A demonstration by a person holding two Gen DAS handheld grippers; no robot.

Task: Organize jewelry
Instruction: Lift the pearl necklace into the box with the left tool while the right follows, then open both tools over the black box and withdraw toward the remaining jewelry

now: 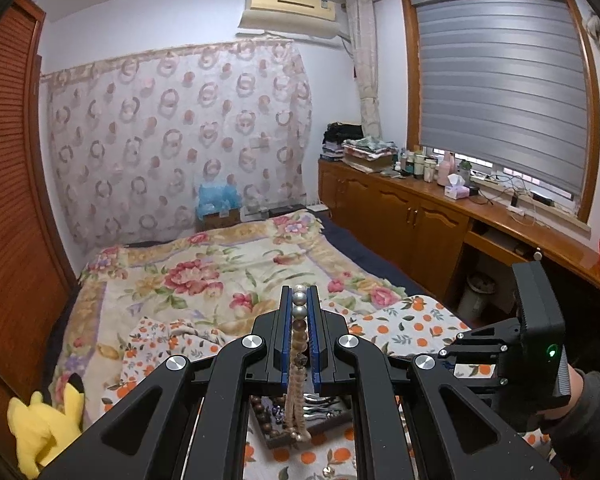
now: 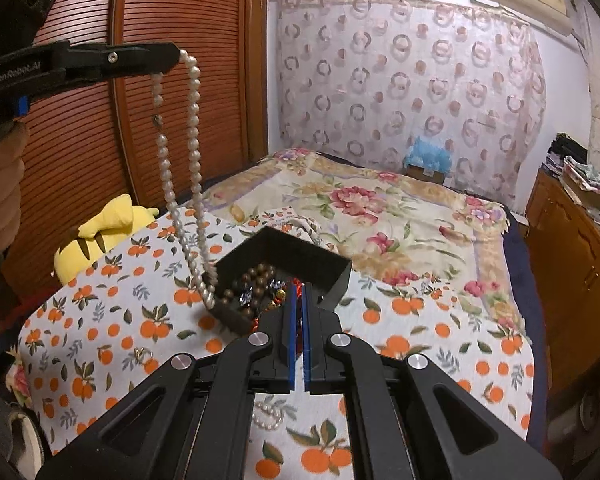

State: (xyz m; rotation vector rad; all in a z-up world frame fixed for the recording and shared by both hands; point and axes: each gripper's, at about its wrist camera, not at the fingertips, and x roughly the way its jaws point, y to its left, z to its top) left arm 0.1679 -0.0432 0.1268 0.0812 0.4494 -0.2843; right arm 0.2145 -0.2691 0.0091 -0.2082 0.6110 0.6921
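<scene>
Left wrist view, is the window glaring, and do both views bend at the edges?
Left wrist view: blind down, no glare, pearls sharp in the left tool. Both views: fisheye bends the closet doors, corners dark. Right wrist view: evenly lit, box sharp.

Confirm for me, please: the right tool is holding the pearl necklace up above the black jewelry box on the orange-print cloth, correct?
Not quite: it is the left tool that holds the pearl necklace, as the right wrist view shows. The strand hangs from its tip down to the black jewelry box on the orange-print cloth. The right tool is shut, with something red between its tips.
</scene>
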